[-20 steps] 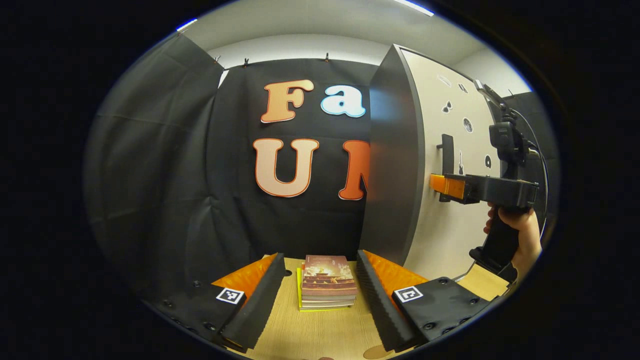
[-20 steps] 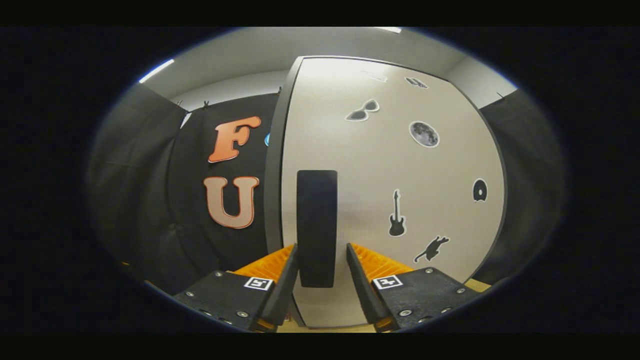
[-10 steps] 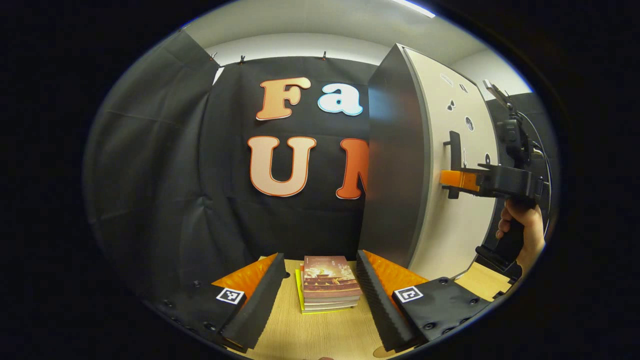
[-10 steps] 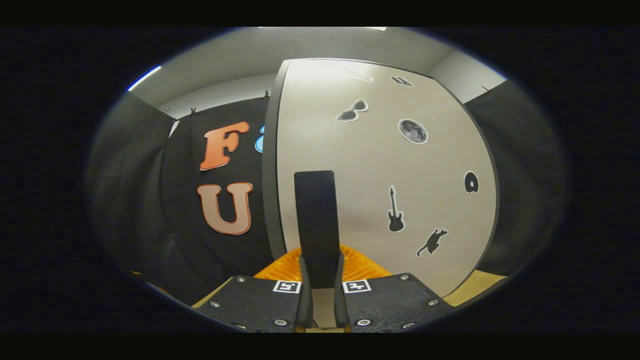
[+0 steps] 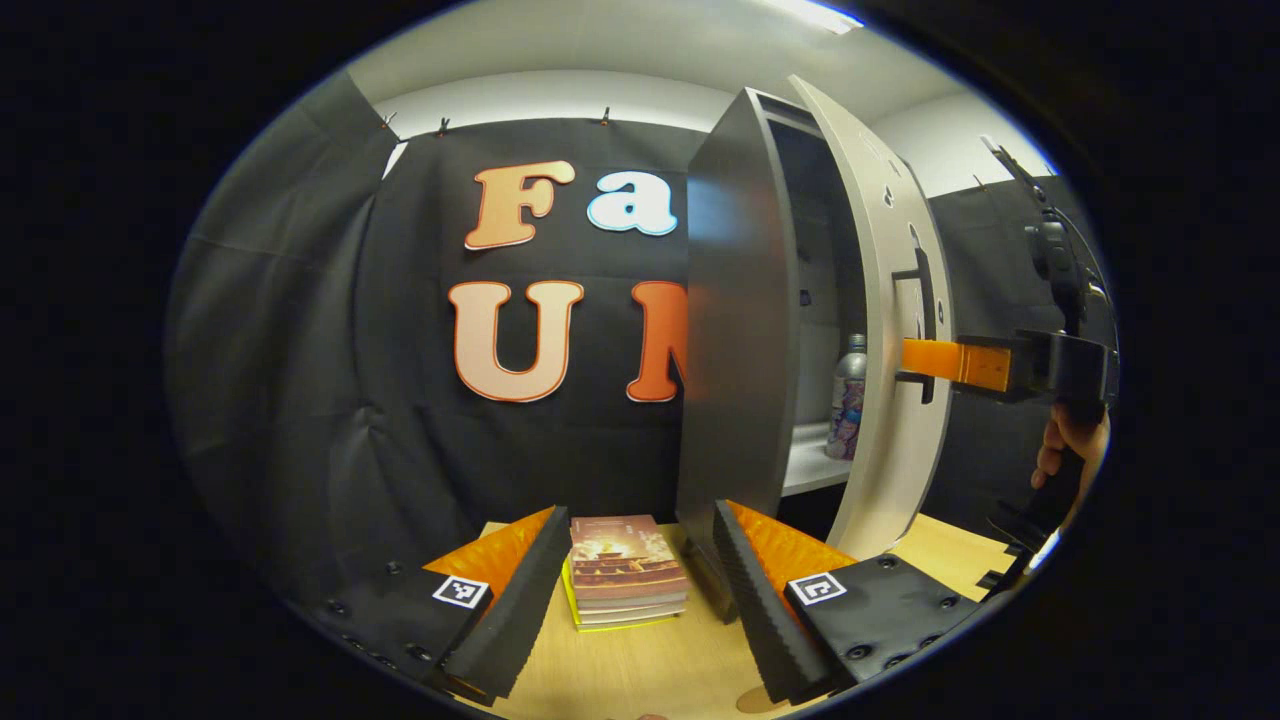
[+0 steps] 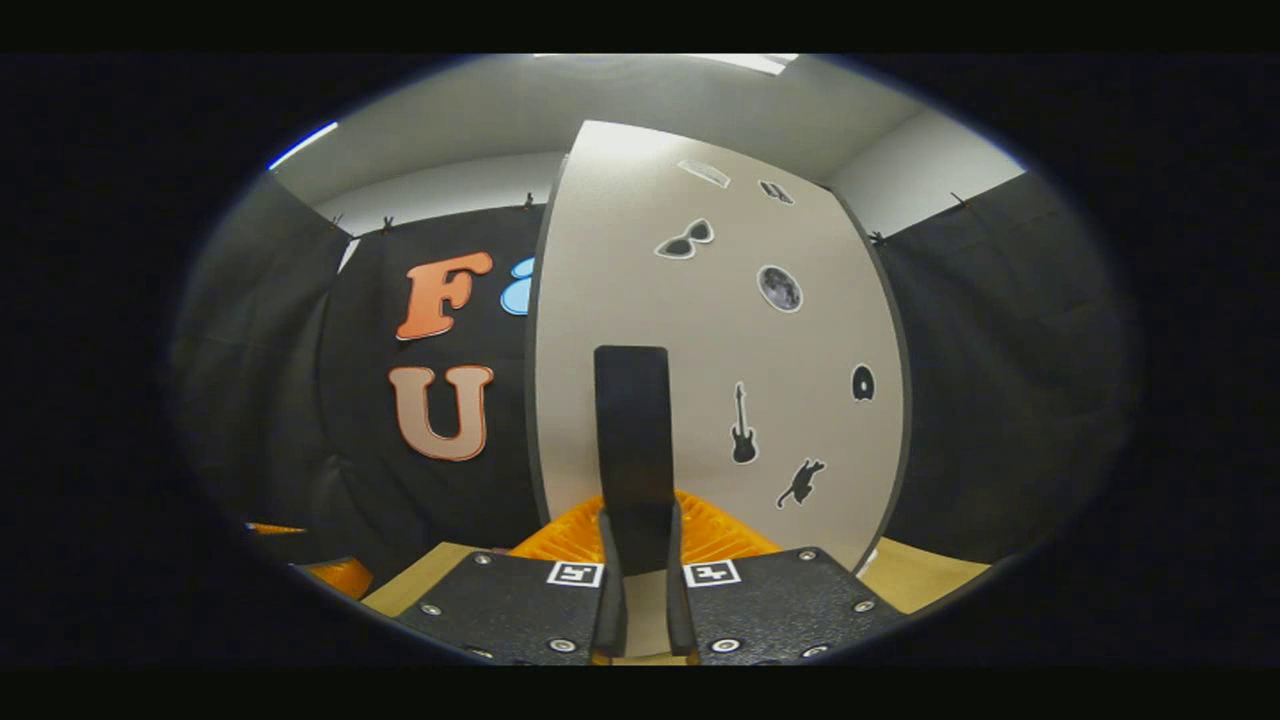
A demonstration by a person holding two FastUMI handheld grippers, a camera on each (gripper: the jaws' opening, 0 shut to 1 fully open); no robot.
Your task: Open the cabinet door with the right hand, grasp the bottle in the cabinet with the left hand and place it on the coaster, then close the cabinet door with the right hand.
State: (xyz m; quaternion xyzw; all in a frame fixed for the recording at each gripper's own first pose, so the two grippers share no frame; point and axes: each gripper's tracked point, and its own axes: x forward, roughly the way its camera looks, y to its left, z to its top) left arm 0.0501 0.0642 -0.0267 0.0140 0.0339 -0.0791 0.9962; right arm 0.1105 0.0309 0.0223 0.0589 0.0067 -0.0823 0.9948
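In the left gripper view, the left claw (image 5: 640, 590) is hanging low over the wooden tabletop (image 5: 640, 670) with its two fingers spread wide apart and nothing between them. Just beyond the gap, a small stack of books (image 5: 625, 570) is lying flat on the wood. To the right of the books the grey cabinet (image 5: 735, 350) is standing upright, and its pale cabinet door (image 5: 890, 330) is standing partly swung out, leaving a tall opening. Through that opening the bottle (image 5: 848, 398) is standing upright on a white shelf (image 5: 805, 465) inside the cabinet, well apart from the left claw. Further right, the right claw (image 5: 925, 360) is reaching in level, its orange fingers meeting the black handle (image 5: 922, 305) on the door's face, and a hand (image 5: 1075, 445) is gripping its grip below.

In the right gripper view, the right claw (image 6: 640, 575) is pinching the black handle (image 6: 632, 440), both fingers pressing its lower end from either side with almost no gap left. The door (image 6: 720, 340) is facing the camera, carrying small dark stickers (image 6: 740, 425) to the right of the handle.
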